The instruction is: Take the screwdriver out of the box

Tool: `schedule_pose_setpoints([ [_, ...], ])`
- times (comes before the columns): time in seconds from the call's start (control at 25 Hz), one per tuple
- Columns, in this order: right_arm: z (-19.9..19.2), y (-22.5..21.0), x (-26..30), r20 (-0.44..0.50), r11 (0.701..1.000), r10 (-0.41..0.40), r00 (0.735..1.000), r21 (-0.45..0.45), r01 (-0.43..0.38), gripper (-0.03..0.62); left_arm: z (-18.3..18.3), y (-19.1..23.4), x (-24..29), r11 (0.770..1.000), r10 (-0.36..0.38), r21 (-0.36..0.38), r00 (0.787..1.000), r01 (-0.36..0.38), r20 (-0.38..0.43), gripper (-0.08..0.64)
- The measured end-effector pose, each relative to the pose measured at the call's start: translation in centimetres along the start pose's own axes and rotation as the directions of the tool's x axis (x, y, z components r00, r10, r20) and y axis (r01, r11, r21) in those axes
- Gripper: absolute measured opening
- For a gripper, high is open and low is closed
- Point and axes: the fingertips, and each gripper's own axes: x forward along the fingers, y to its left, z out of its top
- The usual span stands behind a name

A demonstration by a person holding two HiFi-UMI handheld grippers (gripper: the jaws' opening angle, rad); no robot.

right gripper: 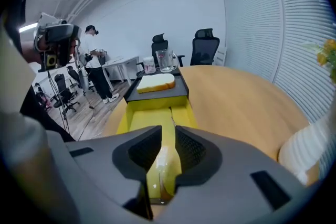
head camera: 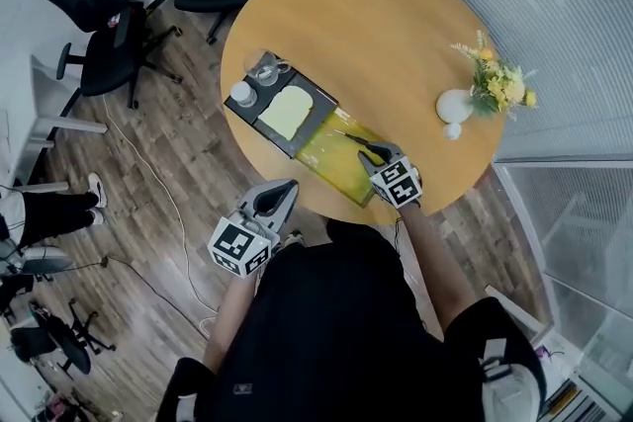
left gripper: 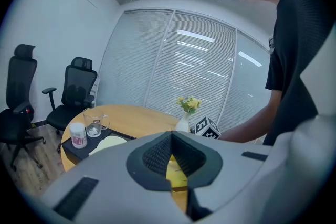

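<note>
Round table (head camera: 396,25): box (right gripper: 140,119) beneath right gripper (right gripper: 168,135), whose parted jaws flank, apparently, the screwdriver (right gripper: 164,161) handle for grasping; left gripper (left gripper: 171,137) clenched, empty.

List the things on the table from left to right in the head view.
jar → bread → box → vase

No lettering is legible; the pink label on the small white jar (left gripper: 79,136) is too blurred.
</note>
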Motion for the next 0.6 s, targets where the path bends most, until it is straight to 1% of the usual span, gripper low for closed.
schedule_pose_setpoints([
  [0.16, -0.9, -0.2, 1.5, -0.075, 0.998, 0.031, 0.997, -0.055, -0.035, 0.061, -0.2, 0.1, -0.2, 0.999, 0.051, -0.015, 0.999, -0.051, 0.011, 0.006],
  [0.24, -1.4, -0.6, 2.1, -0.115, 0.995, 0.033, 0.993, -0.090, -0.043, 0.064, -0.2, 0.1, -0.1, 0.997, 0.071, -0.022, 0.997, -0.070, 0.016, 0.006],
  [0.48, -2.3, -1.4, 4.2, -0.196, 0.990, -0.019, 0.980, -0.143, -0.010, 0.078, -0.5, 0.3, -0.3, 0.991, 0.129, -0.047, 0.991, -0.128, 0.027, 0.006],
  [0.6, -3.0, -1.4, 5.6, -0.241, 0.984, -0.035, 0.970, -0.178, -0.009, 0.102, -0.9, 0.2, -0.7, 0.986, 0.159, -0.060, 0.987, -0.157, 0.027, 0.005],
])
